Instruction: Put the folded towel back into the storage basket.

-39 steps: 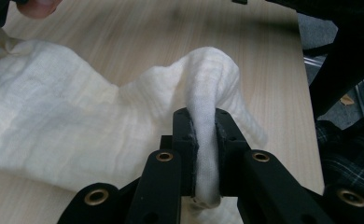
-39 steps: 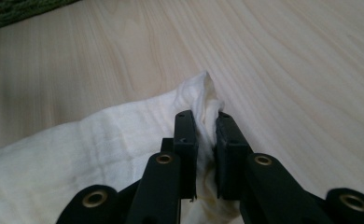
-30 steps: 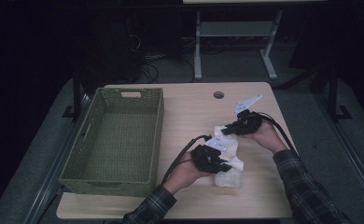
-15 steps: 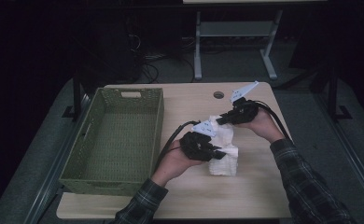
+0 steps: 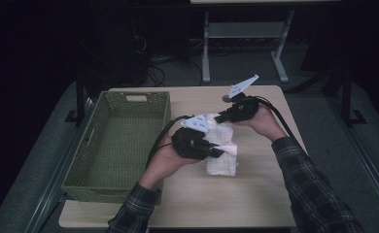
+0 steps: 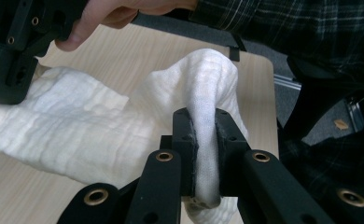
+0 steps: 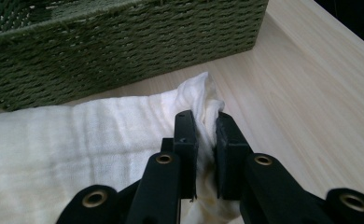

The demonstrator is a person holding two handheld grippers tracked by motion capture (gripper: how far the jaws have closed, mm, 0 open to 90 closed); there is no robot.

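A white cloth [image 5: 221,145] hangs between my two grippers above the middle of the wooden table [image 5: 255,204], its lower part still resting on the tabletop. My left gripper [image 5: 220,152] is shut on one bunched edge of the cloth [image 6: 207,140], which is squeezed between its black jaws. My right gripper [image 5: 221,118] is shut on another corner of the cloth [image 7: 124,135], farther back on the table. In the left gripper view the other hand and its gripper [image 6: 12,51] show at the upper left, beside the cloth.
An empty green woven basket [image 5: 151,99] stands on the left half of the table, close to the cloth; its side wall [image 7: 124,42] fills the back of the right gripper view. A small round hole [image 5: 226,98] lies in the tabletop behind the right gripper.
Both hands have risen and shifted left and away, lifting the cloth so that more of it hangs off the table. Both jaws stay closed on it.
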